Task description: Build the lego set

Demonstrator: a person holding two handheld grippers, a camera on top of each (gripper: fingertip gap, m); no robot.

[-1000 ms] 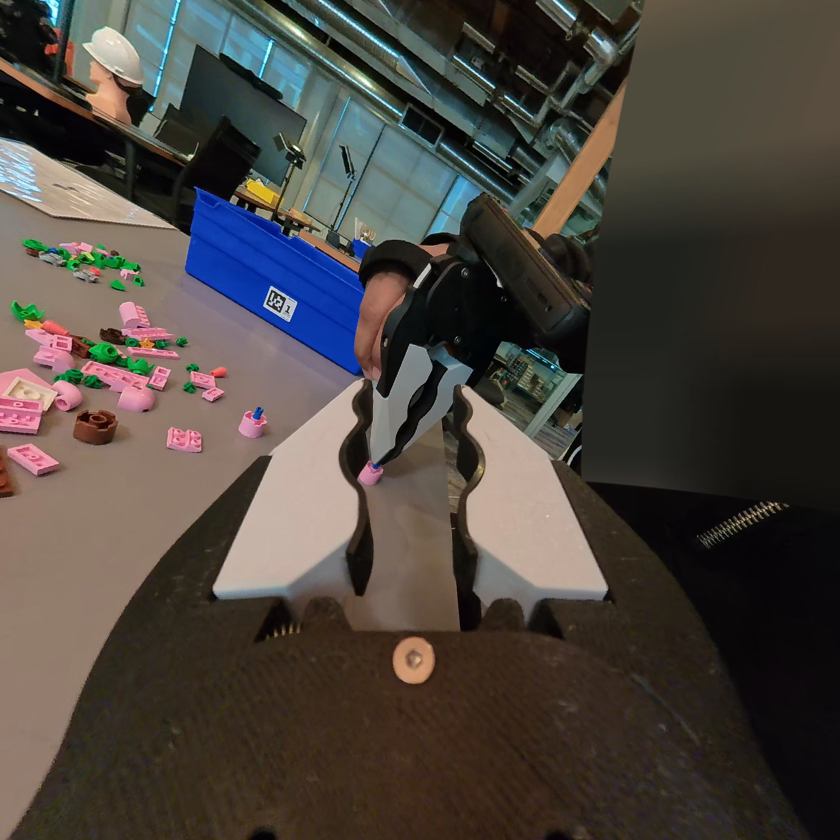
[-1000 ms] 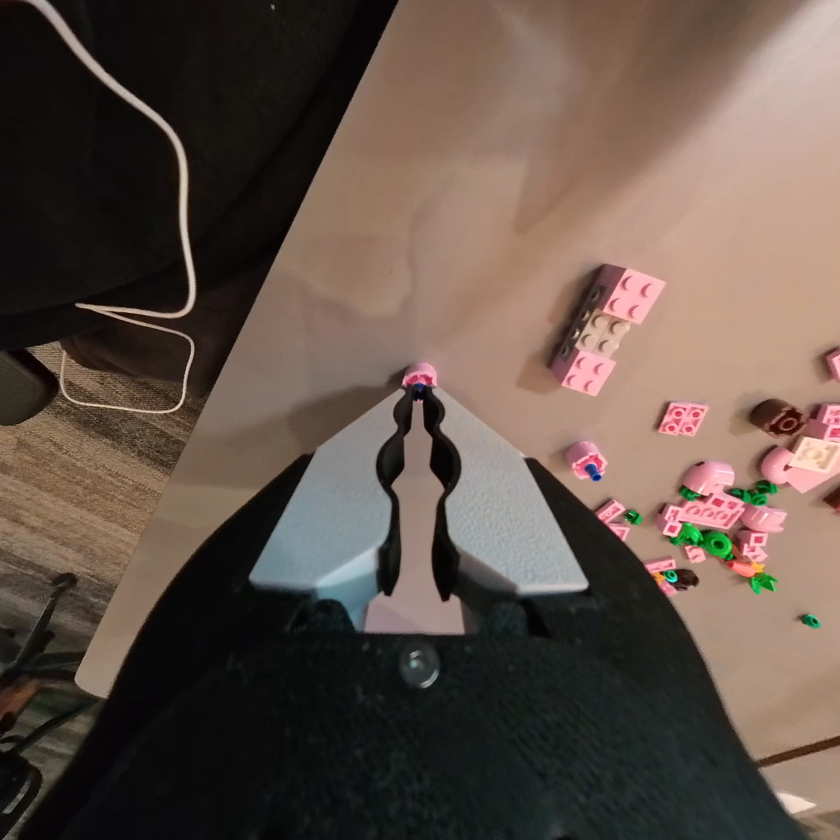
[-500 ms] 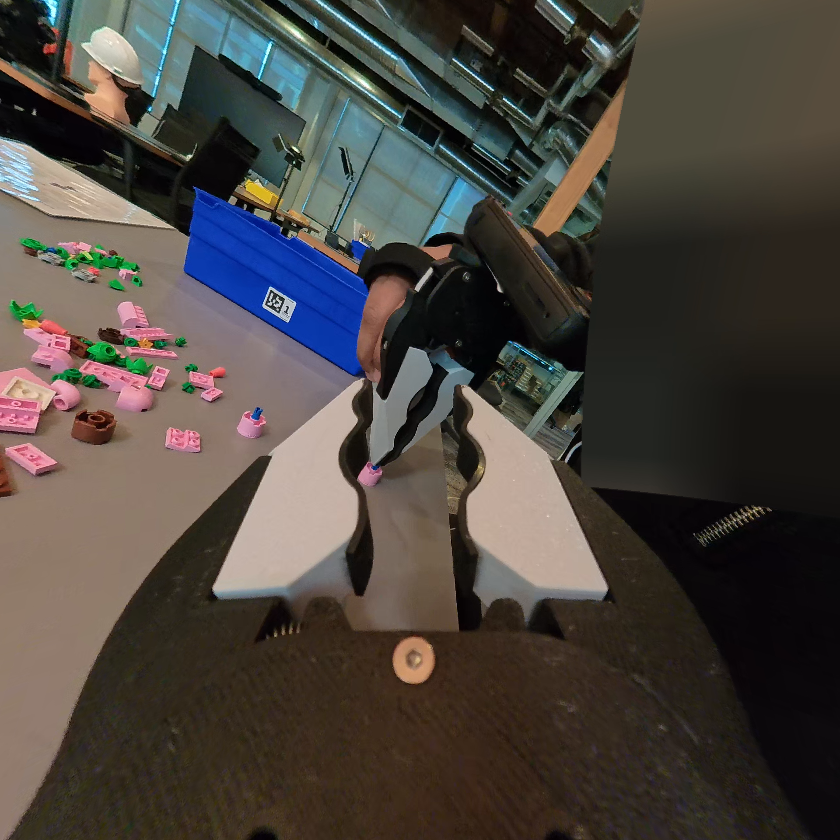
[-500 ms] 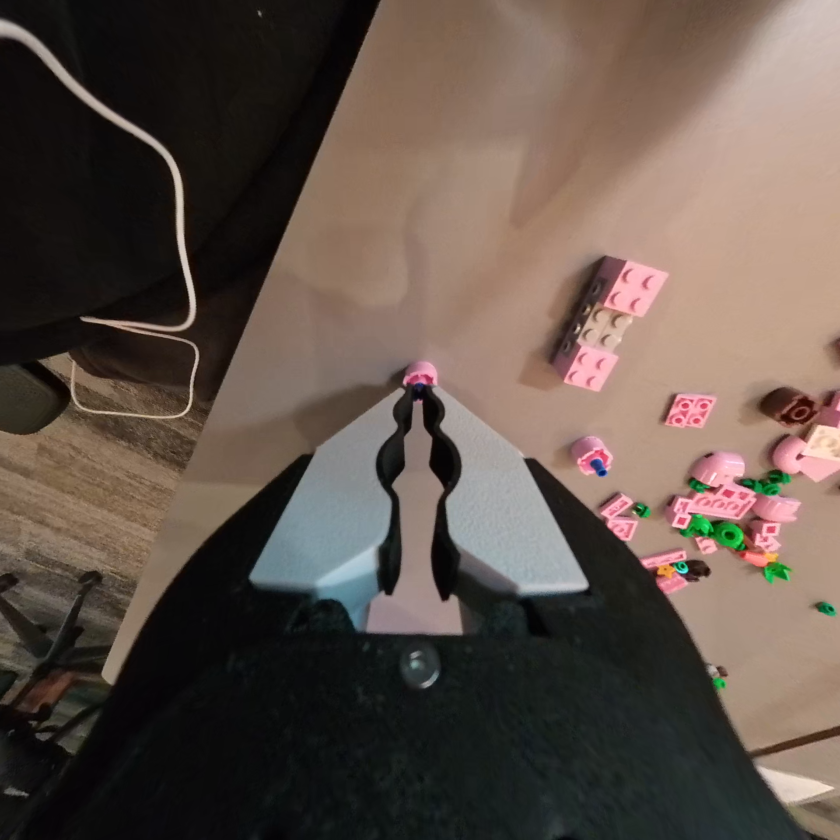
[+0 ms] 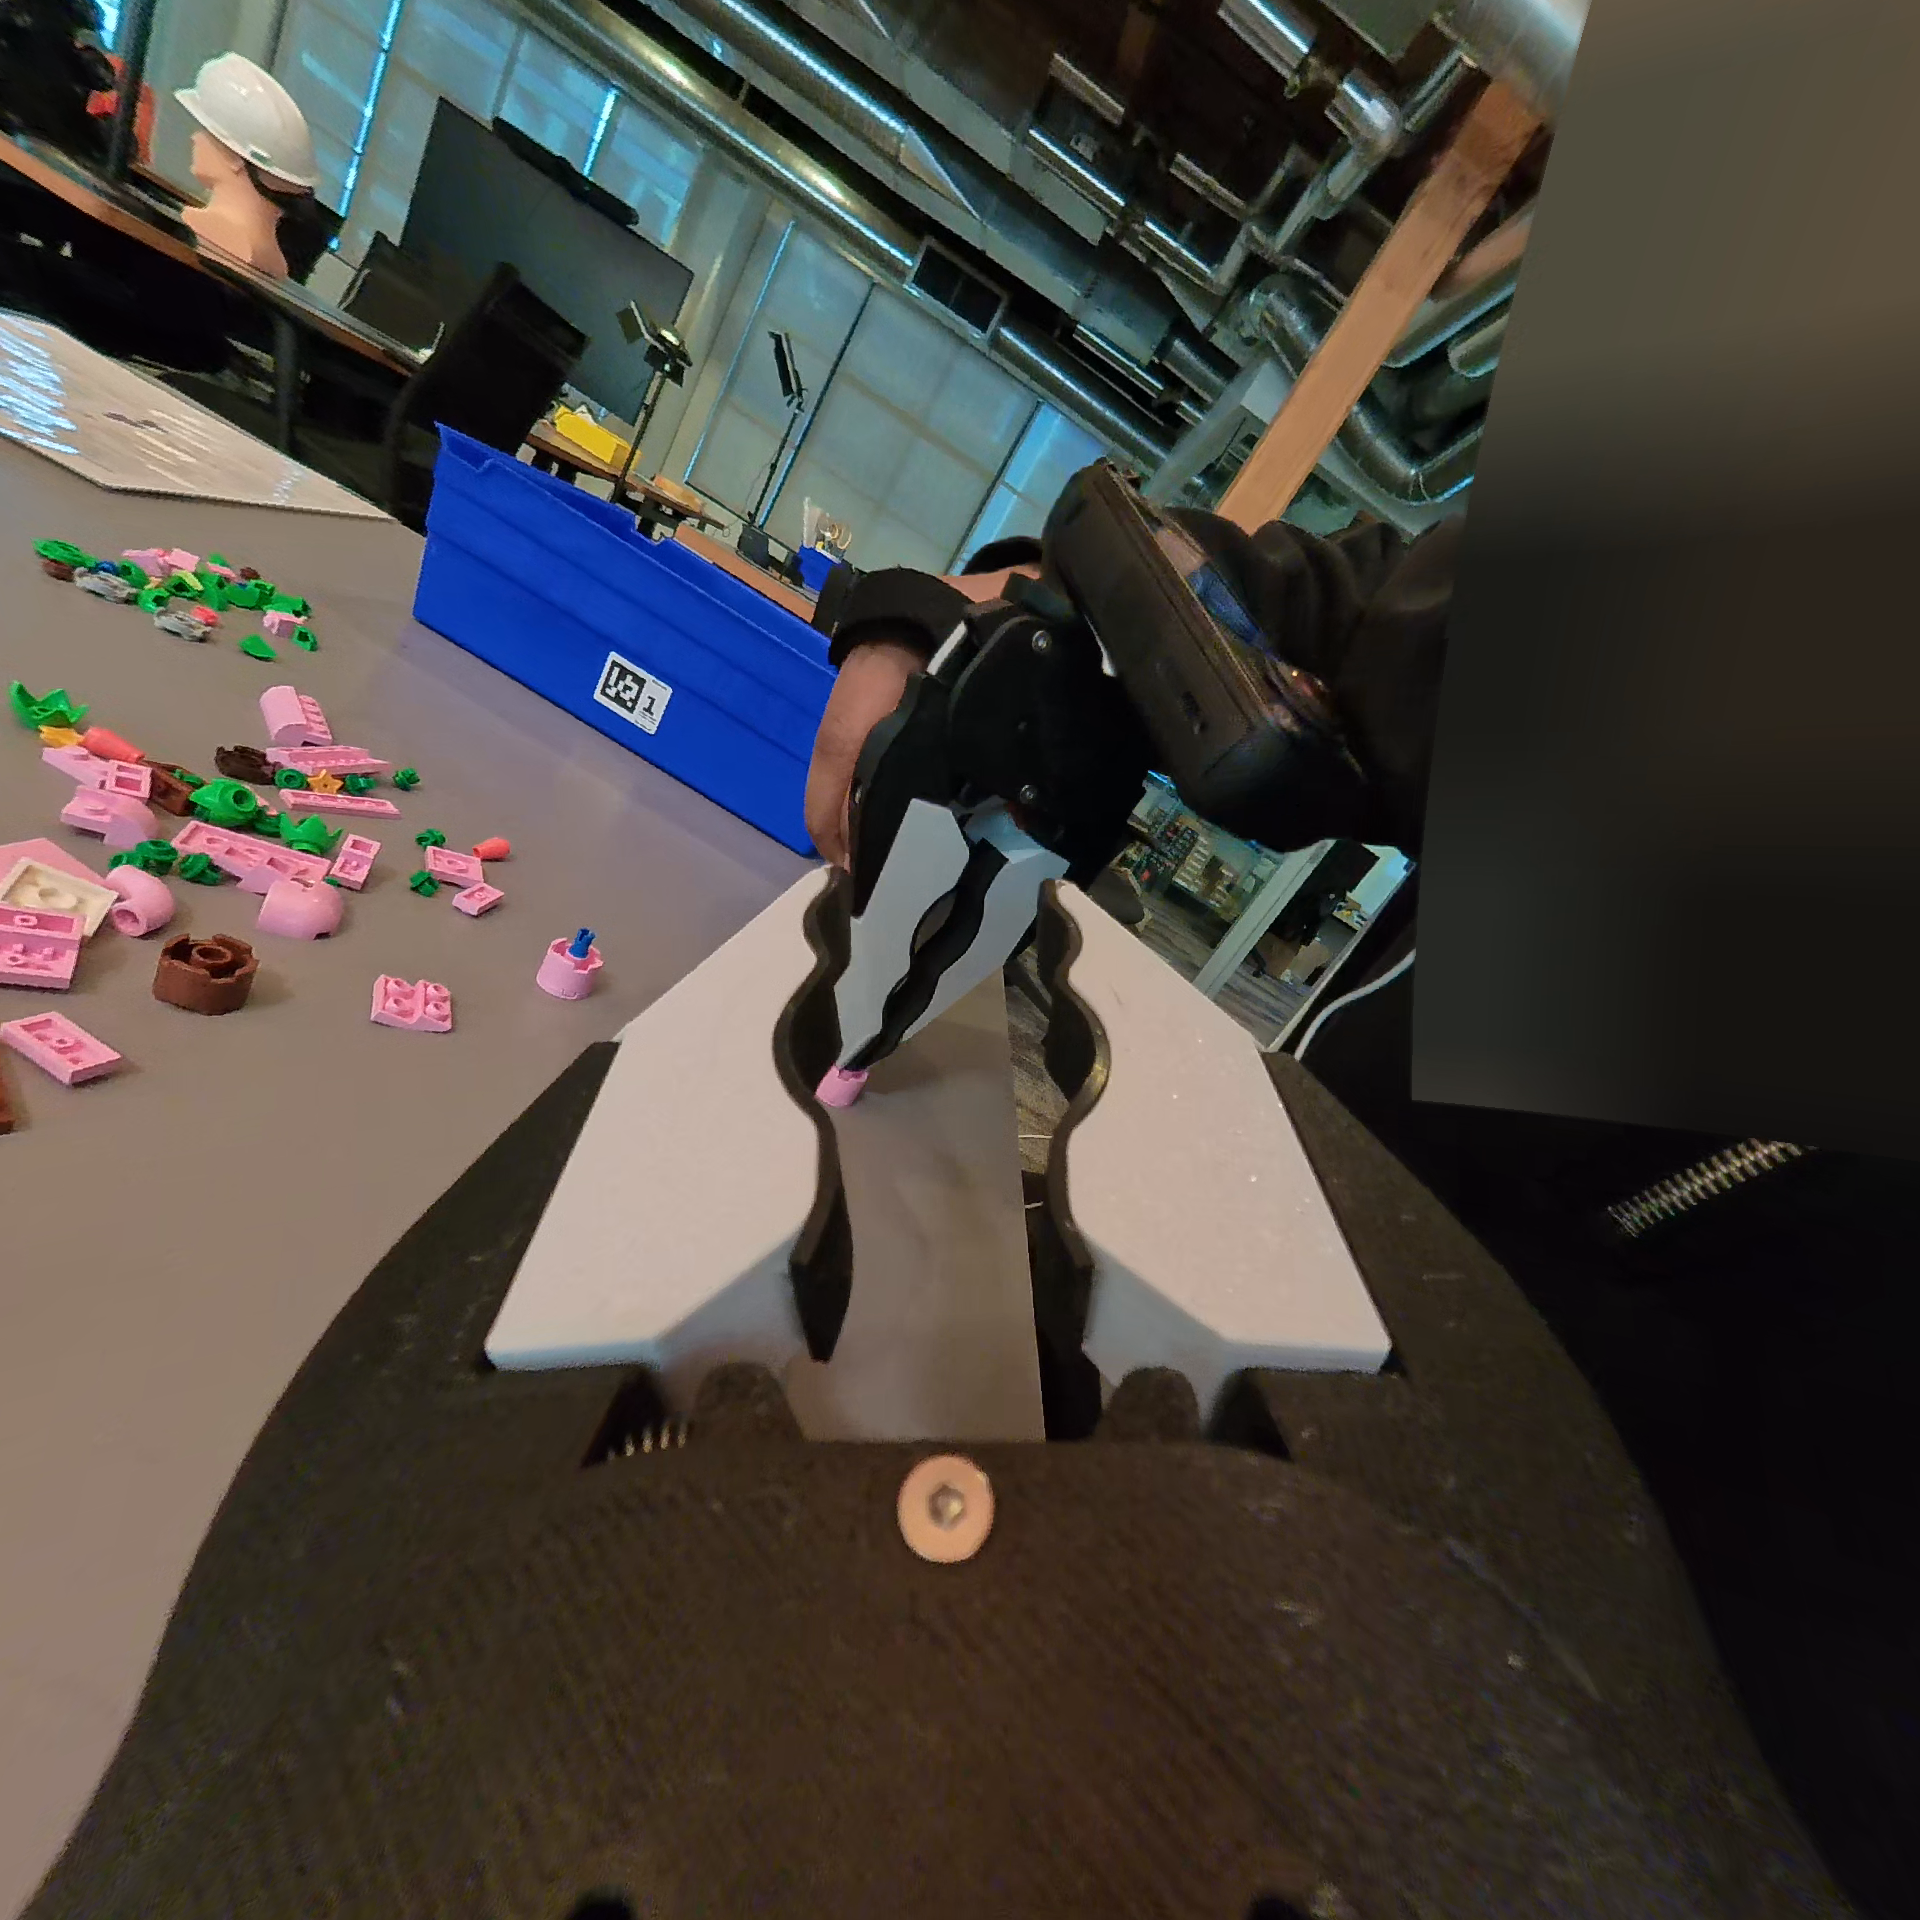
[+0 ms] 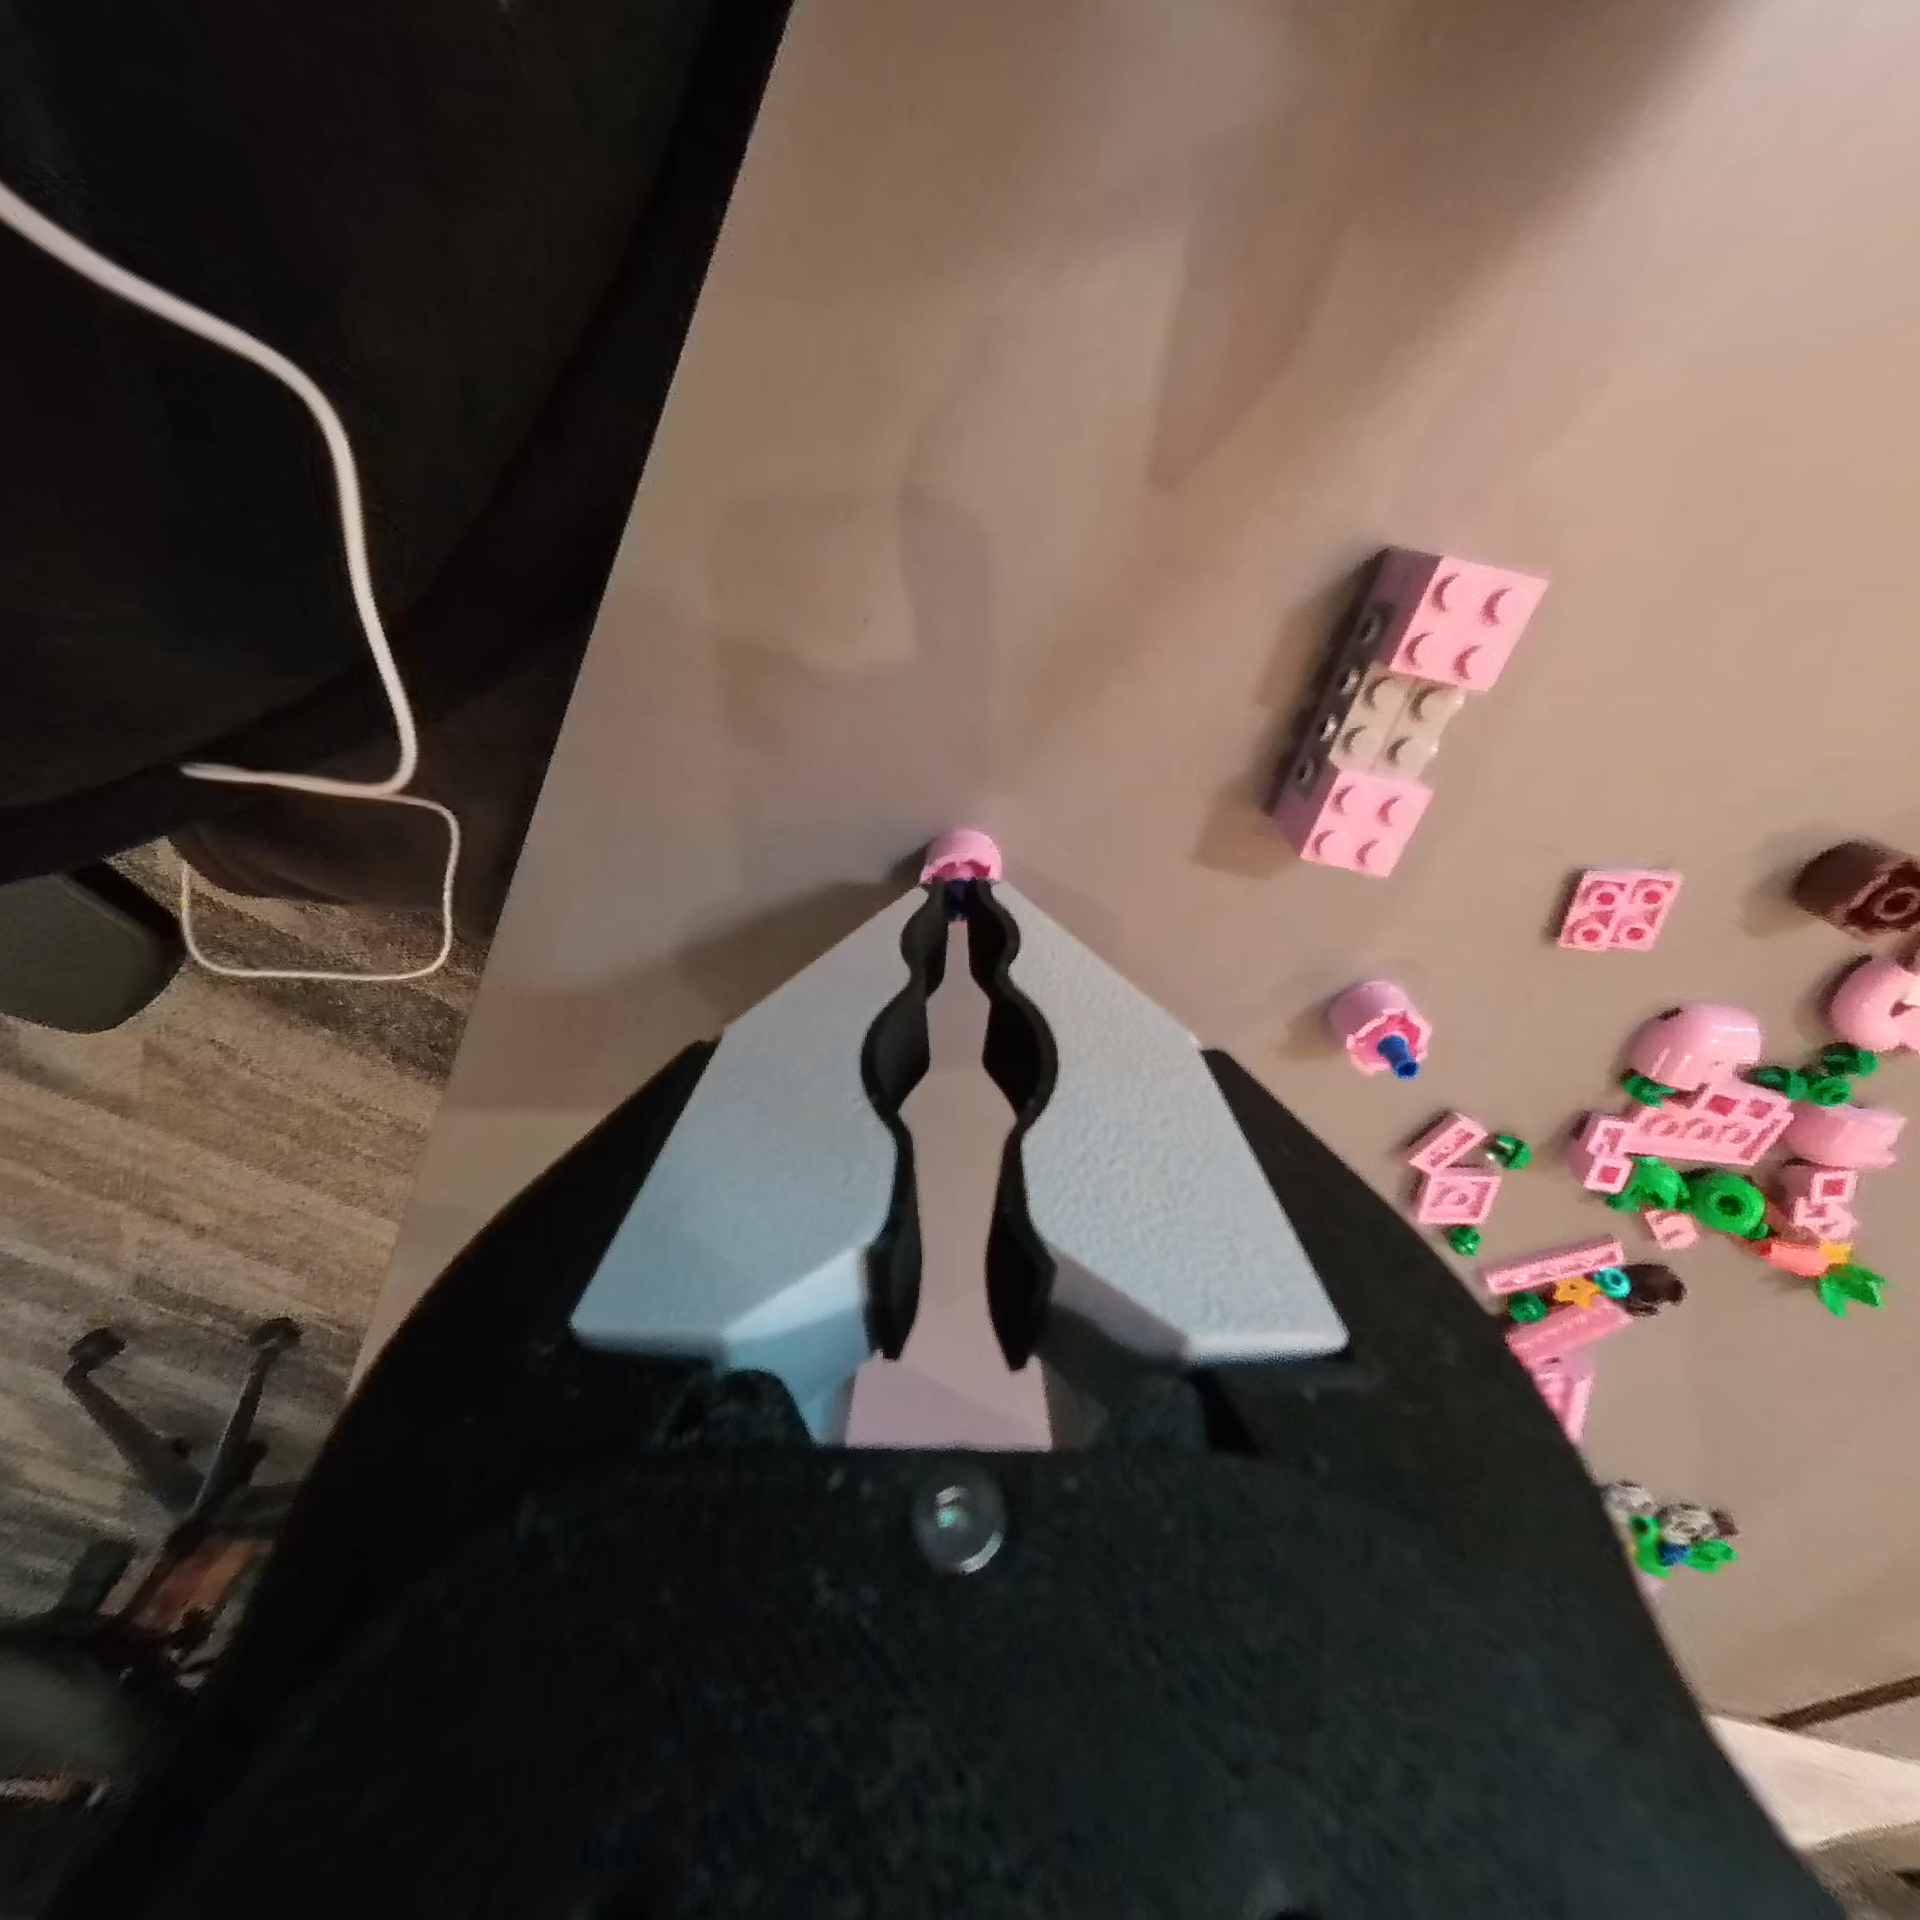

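Your grey worktop (image 5: 260, 1247) carries everything, and at its far side stands the one container, a blue bin (image 5: 582, 613); from this low angle you cannot see what is in it, if anything. Loose pink, green and brown pieces are scattered on the far left in the left wrist view, and the part-built pink and grey block assembly (image 6: 1392, 717) lies apart from them, to the right of your working point in the right wrist view. A second pink round piece with a blue pin (image 5: 569, 966) stands on its own, near that scatter. What the next move turns on is the small pink round piece (image 6: 964, 856) near the worktop's near edge: your right gripper (image 6: 961, 902) comes down on it from above, fingers clenched on the blue pin that stands upright in it, pin axis roughly in line with the fingers. Your left gripper (image 5: 935, 935) is released and empty, fingers spread, with that piece just beyond and between them, so it is your free hand to steady the base.
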